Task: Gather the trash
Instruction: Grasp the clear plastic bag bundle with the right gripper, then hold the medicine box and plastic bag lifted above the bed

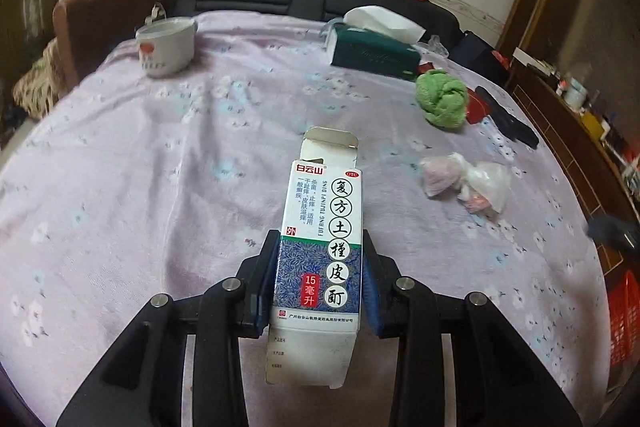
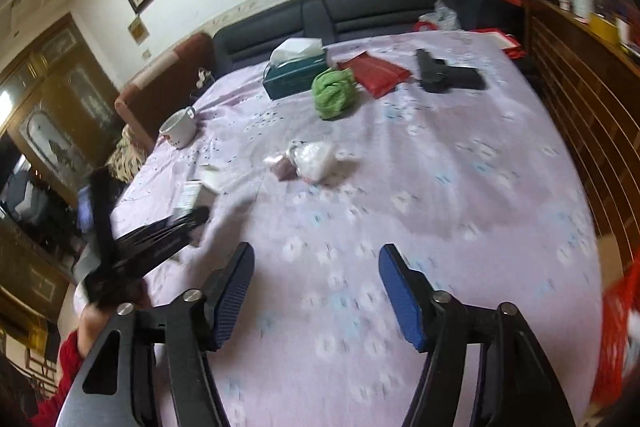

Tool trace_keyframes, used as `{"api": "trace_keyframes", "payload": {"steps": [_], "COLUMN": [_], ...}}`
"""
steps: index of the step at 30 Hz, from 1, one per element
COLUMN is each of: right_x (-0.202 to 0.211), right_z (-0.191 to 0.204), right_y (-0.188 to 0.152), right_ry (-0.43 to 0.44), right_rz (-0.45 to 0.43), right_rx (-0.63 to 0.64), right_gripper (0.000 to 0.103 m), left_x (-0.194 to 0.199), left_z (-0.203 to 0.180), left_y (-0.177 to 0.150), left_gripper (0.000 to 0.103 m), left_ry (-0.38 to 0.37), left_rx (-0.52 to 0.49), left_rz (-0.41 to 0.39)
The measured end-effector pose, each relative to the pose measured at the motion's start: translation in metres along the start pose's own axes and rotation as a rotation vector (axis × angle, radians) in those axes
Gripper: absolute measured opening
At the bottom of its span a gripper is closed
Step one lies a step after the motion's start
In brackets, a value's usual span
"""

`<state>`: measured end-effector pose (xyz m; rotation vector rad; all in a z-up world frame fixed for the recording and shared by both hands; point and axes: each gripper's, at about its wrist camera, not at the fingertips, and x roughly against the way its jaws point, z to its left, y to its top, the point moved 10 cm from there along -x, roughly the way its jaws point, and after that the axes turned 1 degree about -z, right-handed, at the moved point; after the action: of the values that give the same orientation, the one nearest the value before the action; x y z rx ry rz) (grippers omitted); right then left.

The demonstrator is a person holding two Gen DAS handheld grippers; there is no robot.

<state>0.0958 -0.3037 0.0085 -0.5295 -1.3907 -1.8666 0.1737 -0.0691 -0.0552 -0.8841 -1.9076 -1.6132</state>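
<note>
A white and blue medicine box (image 1: 320,227) with its top flap open stands between the pads of my left gripper (image 1: 320,239), which is shut on its lower half above the lilac flowered tablecloth (image 1: 160,187). A crumpled clear plastic bag (image 1: 466,181) lies on the cloth to the right of the box. In the right wrist view my right gripper (image 2: 318,255) is open over bare cloth with nothing between its fingers. The plastic bag (image 2: 312,157) lies ahead of it. The left gripper (image 2: 188,223) with the box (image 2: 192,195) shows blurred at the left.
Farther back on the table are a white mug (image 1: 166,45), a dark green tissue box (image 1: 372,53), a balled green cloth (image 1: 442,99), a red packet (image 2: 374,71) and a black pistol-shaped object (image 2: 448,73). A red basket (image 1: 626,319) stands off the table's right edge. A dark sofa lies behind.
</note>
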Motion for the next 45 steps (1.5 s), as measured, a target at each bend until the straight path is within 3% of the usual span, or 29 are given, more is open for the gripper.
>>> {"api": "trace_keyframes", "payload": {"steps": [4,9,14,18,21,24,25,27,31,38,45], "right_x": [-0.061,-0.117,-0.166,-0.186,-0.184,-0.188,-0.189,-0.191,-0.162,-0.062,-0.007], "right_z": [0.008,0.008,0.001,0.017,0.036,0.043,0.044,0.041,0.040,0.034,0.008], "right_y": [0.032,0.067,0.090,0.080,0.063,0.047,0.043,0.037,0.031,-0.014,-0.063], "right_ry": [0.006,-0.016,0.052,0.087,0.109,0.006,-0.022,-0.063,-0.075,-0.143,-0.218], "right_rz": [0.039,0.030,0.056,0.124,0.154,0.177,0.176,0.184,0.094,-0.078,-0.123], "right_rx": [0.022,0.019,-0.089,-0.051,0.045,0.183,0.210,0.219,0.170,0.098,0.064], "right_gripper": [0.051,0.051,0.051,0.051,0.051,0.050,0.042,0.035,0.032,0.032,0.032], "left_x": [-0.006,-0.006,-0.008,-0.009,-0.010,-0.009,-0.009,-0.008,-0.001,0.028,0.081], "left_z": [-0.001,-0.007,-0.006,-0.001,-0.001,-0.005,-0.006,-0.009,-0.018,-0.043,-0.070], "left_y": [-0.006,-0.013,-0.016,-0.014,-0.015,-0.016,-0.016,-0.016,-0.013,-0.013,-0.052], "left_gripper": [0.035,0.035,0.035,0.035,0.035,0.035,0.035,0.035,0.035,0.035,0.035], "left_ry": [-0.030,-0.030,-0.020,-0.017,-0.015,-0.009,-0.013,-0.019,-0.046,-0.084,-0.120], "left_rx": [0.001,-0.027,-0.029,-0.002,-0.009,-0.031,-0.033,-0.045,-0.069,-0.134,-0.221], "left_rz": [0.028,0.030,0.039,0.041,0.045,0.036,0.035,0.027,-0.008,-0.066,-0.091]}}
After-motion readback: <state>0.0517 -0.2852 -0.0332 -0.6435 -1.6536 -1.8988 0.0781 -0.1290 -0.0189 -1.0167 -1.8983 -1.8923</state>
